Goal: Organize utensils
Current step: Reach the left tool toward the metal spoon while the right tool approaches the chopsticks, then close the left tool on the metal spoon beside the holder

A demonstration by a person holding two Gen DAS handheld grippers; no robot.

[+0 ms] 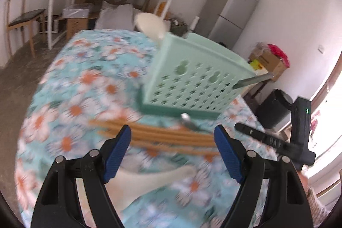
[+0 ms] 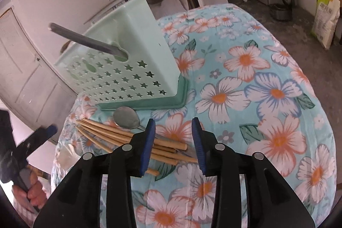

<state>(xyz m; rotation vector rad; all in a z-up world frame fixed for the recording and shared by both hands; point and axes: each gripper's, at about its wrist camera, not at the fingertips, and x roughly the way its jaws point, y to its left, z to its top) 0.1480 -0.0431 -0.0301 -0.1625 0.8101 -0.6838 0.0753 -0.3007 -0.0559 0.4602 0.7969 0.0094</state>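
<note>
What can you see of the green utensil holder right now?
The utensil holder is a pale mint plastic box with star-shaped cutouts and larger round holes in one wall. It stands upright on a darker green base tray on the floral cloth. A grey metal handle pokes from one hole. Neither gripper touches it.

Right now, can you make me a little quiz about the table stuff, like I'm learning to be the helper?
1. True or false: the chopsticks are already in the holder.
2. What lies right beside the chopsticks: A) spoon, B) cup, C) plate?
3. Fill in: both tongs, left and right, are ____.

Key: 1 false, they lie on the cloth. 2 A. 3 open, holding nothing.
</note>
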